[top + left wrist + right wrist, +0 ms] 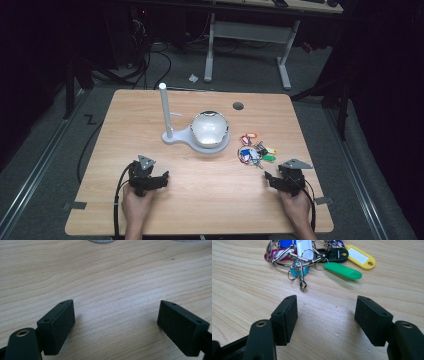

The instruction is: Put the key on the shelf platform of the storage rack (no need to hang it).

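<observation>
Key tags [312, 257] lie bunched at the top of your right gripper view, just ahead of your right gripper [325, 320], its jaws apart and empty, nearer than your left gripper [150, 180], also apart.

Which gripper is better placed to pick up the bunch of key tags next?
The right gripper, probably. Its jaws stand open with the key tags just ahead. The left gripper, also open, faces bare table near the white stand, farther from the tags.

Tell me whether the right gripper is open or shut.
Open. In its own view the right gripper has its jaws spread wide, with bare table between them, just short of the key tags.
</observation>
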